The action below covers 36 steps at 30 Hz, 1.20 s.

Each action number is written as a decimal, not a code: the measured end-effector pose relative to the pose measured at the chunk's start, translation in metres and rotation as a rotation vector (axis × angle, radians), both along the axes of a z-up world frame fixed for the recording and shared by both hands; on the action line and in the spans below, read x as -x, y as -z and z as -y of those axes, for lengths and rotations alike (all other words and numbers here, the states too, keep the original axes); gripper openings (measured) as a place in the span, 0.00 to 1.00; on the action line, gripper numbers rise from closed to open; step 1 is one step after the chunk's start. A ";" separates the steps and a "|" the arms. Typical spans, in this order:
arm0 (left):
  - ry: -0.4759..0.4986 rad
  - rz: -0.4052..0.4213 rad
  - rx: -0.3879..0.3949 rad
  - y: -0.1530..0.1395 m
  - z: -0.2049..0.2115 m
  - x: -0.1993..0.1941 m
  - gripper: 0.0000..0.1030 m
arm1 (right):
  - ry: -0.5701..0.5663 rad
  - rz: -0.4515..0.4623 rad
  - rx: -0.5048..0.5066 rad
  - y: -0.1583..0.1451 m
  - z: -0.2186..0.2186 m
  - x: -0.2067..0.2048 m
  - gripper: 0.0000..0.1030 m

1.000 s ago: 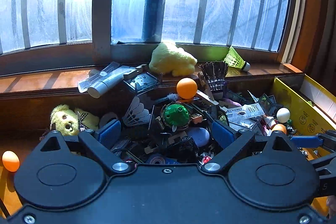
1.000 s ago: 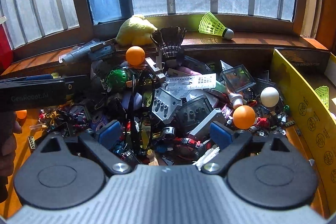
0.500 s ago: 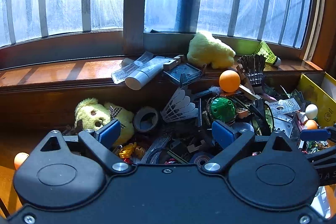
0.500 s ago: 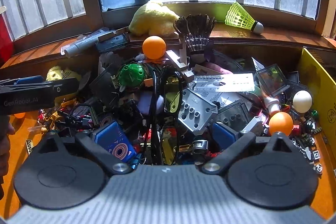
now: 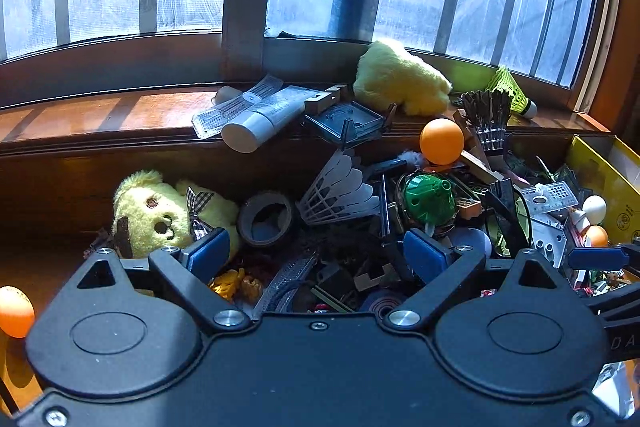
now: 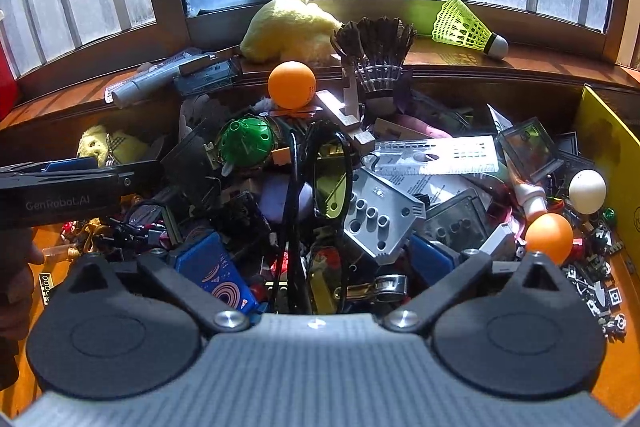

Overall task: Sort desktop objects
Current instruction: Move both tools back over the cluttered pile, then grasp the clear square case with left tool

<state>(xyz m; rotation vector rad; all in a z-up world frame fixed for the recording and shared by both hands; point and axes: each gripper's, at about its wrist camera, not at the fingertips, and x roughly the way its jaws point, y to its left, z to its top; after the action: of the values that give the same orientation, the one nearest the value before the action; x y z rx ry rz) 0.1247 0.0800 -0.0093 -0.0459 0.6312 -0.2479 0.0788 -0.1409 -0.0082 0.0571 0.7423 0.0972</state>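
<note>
Both grippers (image 5: 316, 255) (image 6: 316, 259), jaws apart

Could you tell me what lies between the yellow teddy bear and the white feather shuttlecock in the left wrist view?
A dark roll of tape lies between the yellow teddy bear and the white feather shuttlecock, seen in the left wrist view.

The window sill (image 5: 100, 115) is varnished wood, glossy where the light strikes it. The yellow teddy bear (image 5: 156, 215) and the yellow plush toy (image 6: 288, 27) behind it are fuzzy cloth with a matt nap. The orange ping-pong ball (image 6: 291, 84) looks like smooth plastic with a soft sheen; the green ball (image 6: 245, 141) is shiny studded plastic. The white shuttlecock (image 5: 340, 193) has ribbed feather-like vanes, the neon one (image 6: 460, 25) a plastic mesh skirt. The grey building plate (image 6: 380, 219) is matt moulded plastic. The yellow box wall (image 6: 608, 155) looks like matt printed cardboard.
</note>
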 end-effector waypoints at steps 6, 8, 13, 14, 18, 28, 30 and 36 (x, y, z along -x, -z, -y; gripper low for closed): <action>0.046 0.034 0.032 -0.008 0.015 -0.014 0.91 | 0.008 0.011 -0.007 0.000 0.002 0.000 1.00; 0.059 0.028 0.027 -0.007 0.020 -0.019 0.85 | 0.011 0.016 -0.010 -0.001 0.003 -0.001 1.00; 0.090 -0.028 0.026 0.004 0.028 -0.023 0.45 | -0.003 0.045 0.012 -0.002 0.003 -0.003 0.77; 0.094 -0.048 0.033 0.008 0.029 -0.026 0.43 | -0.006 0.053 0.026 -0.002 0.001 -0.004 0.75; 0.101 -0.071 0.060 0.016 0.032 -0.033 0.42 | -0.040 0.072 0.050 -0.001 -0.004 -0.008 0.61; 0.181 -0.058 0.054 0.014 0.028 -0.018 0.09 | -0.123 0.087 0.029 -0.002 -0.010 -0.007 0.38; 0.193 -0.058 0.064 0.012 0.021 -0.008 0.09 | -0.135 0.091 0.020 -0.004 -0.011 -0.005 0.37; 0.171 -0.081 0.049 0.015 -0.005 0.020 0.09 | -0.187 0.089 -0.024 -0.006 -0.013 0.002 0.37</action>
<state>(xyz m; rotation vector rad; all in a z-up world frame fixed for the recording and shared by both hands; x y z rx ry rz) 0.1042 0.0850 -0.0239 -0.0492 0.7107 -0.4282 0.0764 -0.1280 -0.0018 0.0058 0.6562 0.2850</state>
